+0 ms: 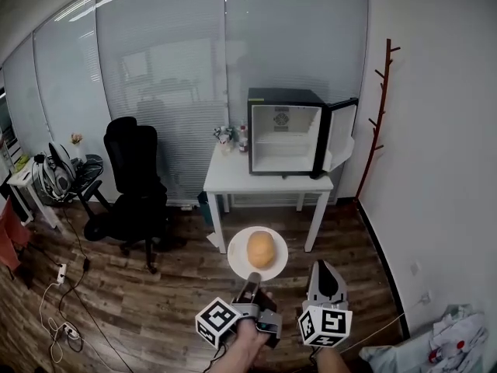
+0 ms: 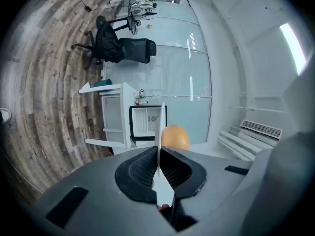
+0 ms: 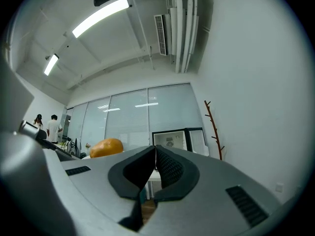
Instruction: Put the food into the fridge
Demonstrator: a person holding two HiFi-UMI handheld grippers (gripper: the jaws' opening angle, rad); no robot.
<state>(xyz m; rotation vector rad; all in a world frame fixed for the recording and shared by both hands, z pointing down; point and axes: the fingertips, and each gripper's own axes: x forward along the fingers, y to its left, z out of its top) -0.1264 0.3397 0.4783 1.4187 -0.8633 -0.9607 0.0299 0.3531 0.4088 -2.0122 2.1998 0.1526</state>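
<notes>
Two hand-held grippers sit lowest in the head view. The left gripper [image 1: 252, 278] has its jaws pinched shut on the near rim of a white plate [image 1: 275, 269]. The right gripper [image 3: 155, 162] has its jaws pressed together on nothing and rides just beside the left, clear of the plate.

The food [image 1: 260, 249] is a round orange-brown item, probably a bun. It lies loose at the centre of the plate, with nothing to hold it there.

Hazard 1: the plate is held at one point on its edge, so its whole weight hangs beyond the pads. It could sag or pivot in the grip, and any tilt would likely send the round item rolling off onto the wooden floor [image 1: 155, 301].

Hazard 2: the right gripper gives no support. If the pinch slips, nothing backs it up.

Beyond the floor, well apart from the plate, stands a white table [image 1: 229, 179] carrying the small fridge [image 1: 283, 99]. Its door [image 1: 342, 134] is swung open to the right and its white interior looks empty, with one shelf across it.

Hazard 3: the cavity looks only a little wider than the plate. An off-centre entry could knock the far rim against the frame, the shelf or the door and jolt the food loose.

Hazard 4: small items [image 1: 231, 137] stand on the table just left of the fridge. An approach drifting that way could knock them over.
</notes>
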